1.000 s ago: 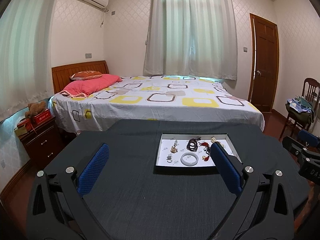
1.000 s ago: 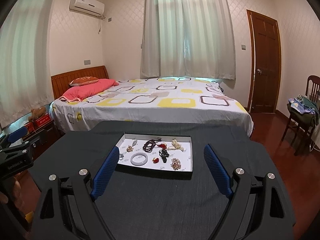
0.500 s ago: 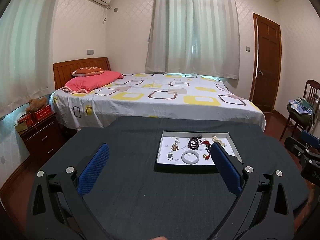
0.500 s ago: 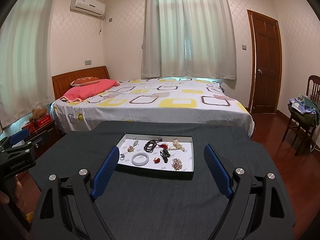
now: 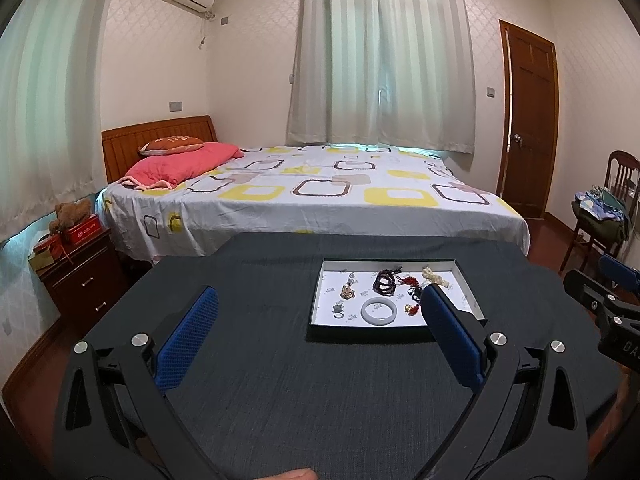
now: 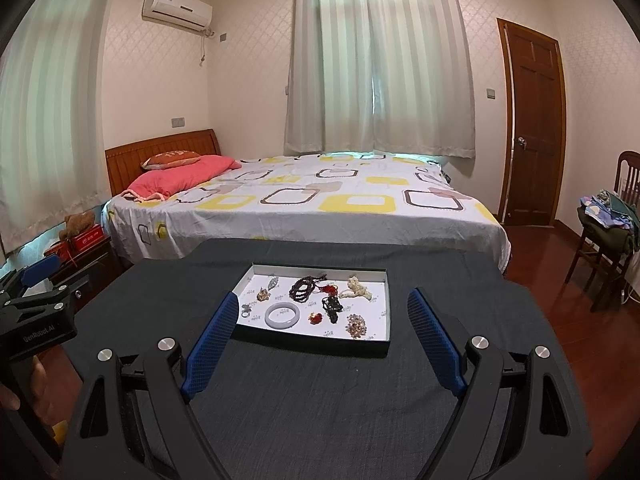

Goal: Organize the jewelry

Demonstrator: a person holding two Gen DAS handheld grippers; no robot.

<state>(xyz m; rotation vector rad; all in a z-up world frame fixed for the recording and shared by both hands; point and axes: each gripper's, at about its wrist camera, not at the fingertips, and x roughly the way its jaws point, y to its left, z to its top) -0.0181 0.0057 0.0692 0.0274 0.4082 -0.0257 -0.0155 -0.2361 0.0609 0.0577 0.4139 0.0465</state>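
Fingers of both the left gripper (image 5: 318, 314) and right gripper (image 6: 322, 318) hover apart and empty above the bench (image 6: 320, 400), facing the tray (image 6: 382, 343) of loose jewelry (image 6: 308, 287), leaving the stage unclear.

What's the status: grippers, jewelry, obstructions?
Left gripper and right gripper open, empty, above the dark table. Jewelry loose in white tray; pale bangle nearest. Nothing in the way.
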